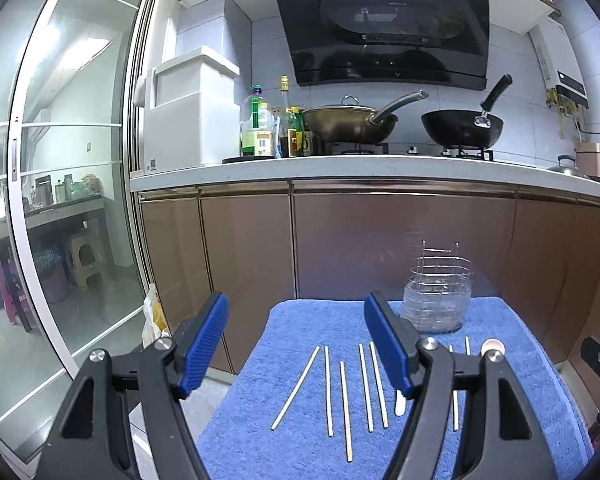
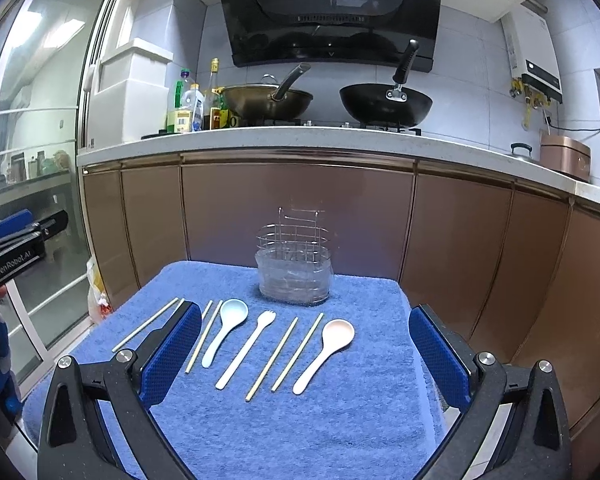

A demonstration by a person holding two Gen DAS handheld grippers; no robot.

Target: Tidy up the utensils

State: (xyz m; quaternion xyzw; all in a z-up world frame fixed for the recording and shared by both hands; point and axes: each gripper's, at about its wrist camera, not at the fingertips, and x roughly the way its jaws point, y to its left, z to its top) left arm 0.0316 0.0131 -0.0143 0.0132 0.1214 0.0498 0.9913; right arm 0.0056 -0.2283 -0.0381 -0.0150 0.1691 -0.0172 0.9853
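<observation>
A blue towel (image 2: 340, 420) covers the bench, and the utensils lie on it in a loose row across its middle, handles toward the near edge. From the left edge inward: several wooden chopsticks (image 2: 145, 326), a pale blue spoon (image 2: 226, 326), a white spork (image 2: 246, 350), two more chopsticks (image 2: 272, 360), and a pink spoon (image 2: 326, 350) nearest the right edge. None of them touch each other as far as the right wrist view shows.

At the far edge of the towel, about mid-width, stands a wire utensil holder (image 2: 294, 272) with a clear plastic base — upright, with nothing visible inside.

The right gripper (image 2: 305, 364) hovers above the near part of the towel, its blue-padded fingers spread wide and holding nothing. The left gripper (image 1: 296, 344) hangs over the towel's left edge, fingers likewise apart and empty — the left-hand chopsticks (image 1: 328, 390) lie below and between them.
</observation>
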